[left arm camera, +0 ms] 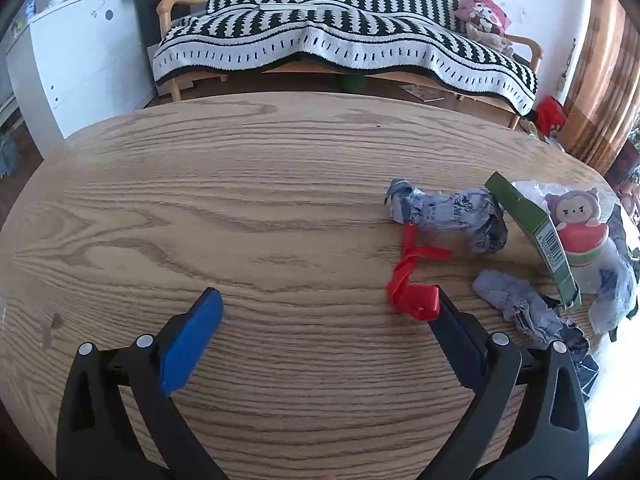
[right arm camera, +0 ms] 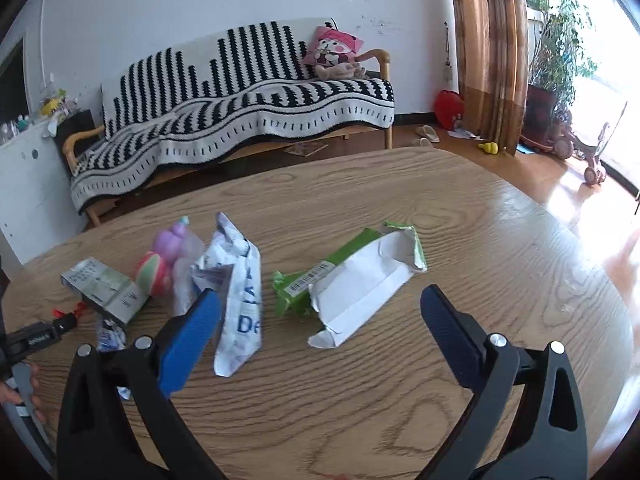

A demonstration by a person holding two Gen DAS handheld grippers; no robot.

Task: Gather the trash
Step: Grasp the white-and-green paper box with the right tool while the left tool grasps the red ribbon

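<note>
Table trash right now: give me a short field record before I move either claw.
surface: round wooden table
left claw: open, red ribbon at its right finger
right claw: open, empty
ahead of right claw: torn green-and-white carton, white-and-blue bag
other trash: crumpled blue-grey wrappers, green box
non-trash: toy figure

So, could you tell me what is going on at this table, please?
A person is clearing trash off a wooden table with a gripper in each hand. Both are open and hold nothing. The left gripper sits low beside a red ribbon, near crumpled paper. The right gripper hovers by a torn green and white wrapper and a white bag.
</note>
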